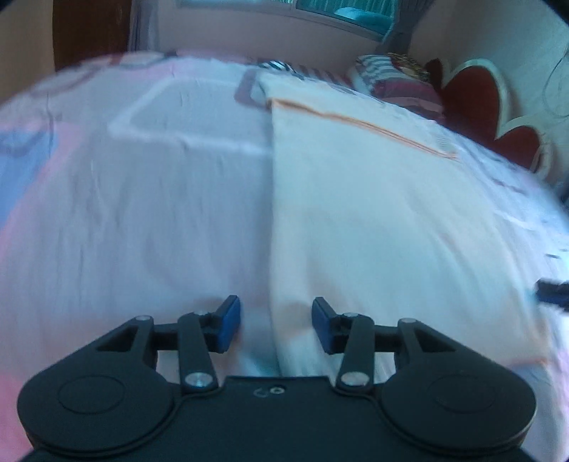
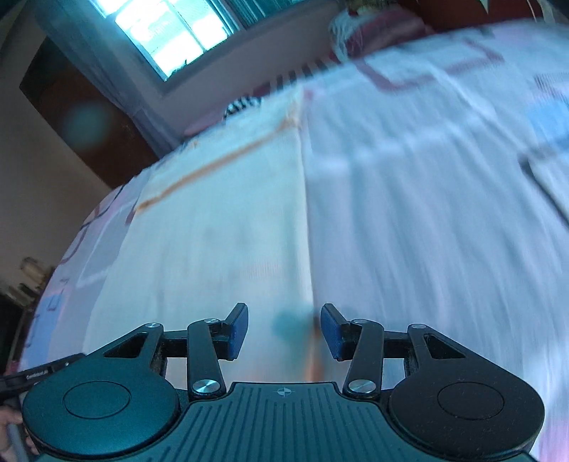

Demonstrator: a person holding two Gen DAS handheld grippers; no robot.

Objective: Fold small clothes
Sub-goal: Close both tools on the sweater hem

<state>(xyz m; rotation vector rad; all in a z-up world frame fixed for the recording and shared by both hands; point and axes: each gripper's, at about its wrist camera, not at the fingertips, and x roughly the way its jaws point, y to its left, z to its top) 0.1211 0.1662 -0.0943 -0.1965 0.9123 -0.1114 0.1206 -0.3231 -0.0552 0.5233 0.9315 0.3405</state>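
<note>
A pale cream garment with an orange-trimmed far edge lies flat on the bed. In the left wrist view its left edge runs down between my fingers. My left gripper is open and empty, low over that edge. In the right wrist view the garment fills the left half and its right edge runs down toward my right gripper, which is open and empty just above it. Both views are blurred.
The bed sheet is white and pink with square outlines. Striped pillows and a red heart-shaped headboard lie at the far right. A window and a dark door stand beyond the bed.
</note>
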